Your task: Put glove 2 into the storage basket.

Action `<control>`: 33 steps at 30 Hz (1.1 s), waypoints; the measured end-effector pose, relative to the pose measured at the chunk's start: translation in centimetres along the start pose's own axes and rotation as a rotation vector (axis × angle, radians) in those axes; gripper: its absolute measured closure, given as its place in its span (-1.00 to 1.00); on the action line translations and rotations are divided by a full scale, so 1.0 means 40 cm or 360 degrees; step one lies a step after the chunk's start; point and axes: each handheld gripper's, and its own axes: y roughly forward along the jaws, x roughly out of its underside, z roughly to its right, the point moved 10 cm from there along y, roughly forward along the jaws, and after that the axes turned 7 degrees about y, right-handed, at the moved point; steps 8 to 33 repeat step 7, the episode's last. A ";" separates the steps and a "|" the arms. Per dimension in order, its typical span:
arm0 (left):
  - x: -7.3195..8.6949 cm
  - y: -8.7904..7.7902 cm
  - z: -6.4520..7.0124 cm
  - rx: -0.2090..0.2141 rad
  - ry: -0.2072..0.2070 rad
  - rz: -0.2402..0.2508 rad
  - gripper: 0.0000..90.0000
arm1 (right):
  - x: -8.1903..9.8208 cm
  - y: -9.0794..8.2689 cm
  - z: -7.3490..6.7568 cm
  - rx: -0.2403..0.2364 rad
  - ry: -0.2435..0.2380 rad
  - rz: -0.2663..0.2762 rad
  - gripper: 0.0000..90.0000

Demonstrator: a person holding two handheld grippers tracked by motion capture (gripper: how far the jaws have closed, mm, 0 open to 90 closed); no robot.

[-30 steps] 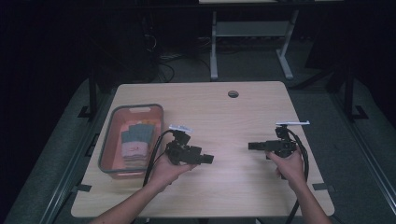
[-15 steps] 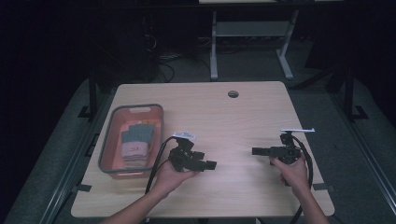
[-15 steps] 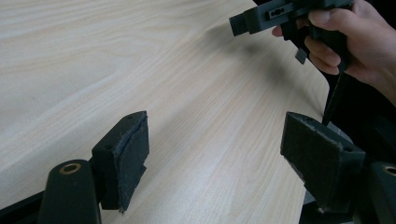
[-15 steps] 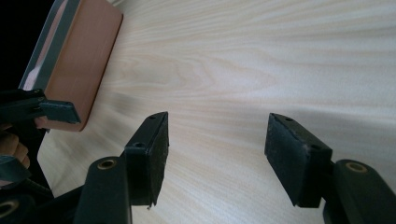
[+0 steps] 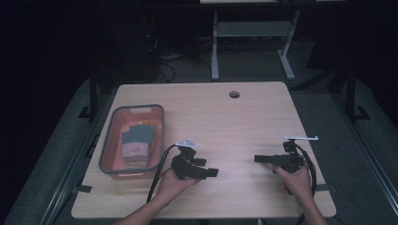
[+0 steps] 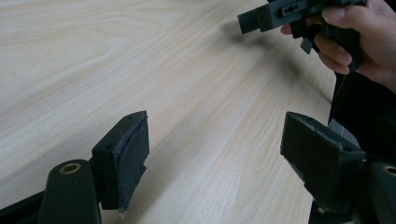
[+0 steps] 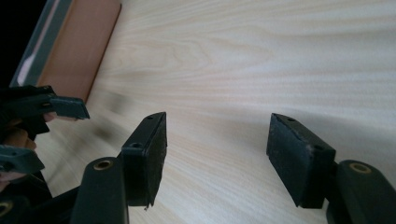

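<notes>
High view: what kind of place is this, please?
Probably a lab or recording studio: a lone wooden table in a dark room, loose cables on the floor behind it, and a hand-held claw in each hand.

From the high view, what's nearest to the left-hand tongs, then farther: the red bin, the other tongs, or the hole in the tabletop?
1. Red bin, just to its left.
2. Right tongs, across on the right.
3. Hole, far table edge.
</notes>
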 end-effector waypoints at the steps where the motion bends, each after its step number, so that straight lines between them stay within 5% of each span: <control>1: 0.003 0.001 0.001 0.0003 -0.0001 -0.0002 -0.48 | 0.004 -0.001 0.001 -0.0006 0.0003 0.0008 -0.18; 6: 0.013 -0.007 0.009 -0.0028 0.0050 0.0022 -0.47 | 0.027 -0.016 0.003 -0.0052 0.0005 0.0037 -0.20; 33: 0.015 -0.008 0.012 -0.0023 0.0050 0.0020 -0.47 | 0.033 -0.022 0.002 -0.0059 0.0001 0.0054 -0.21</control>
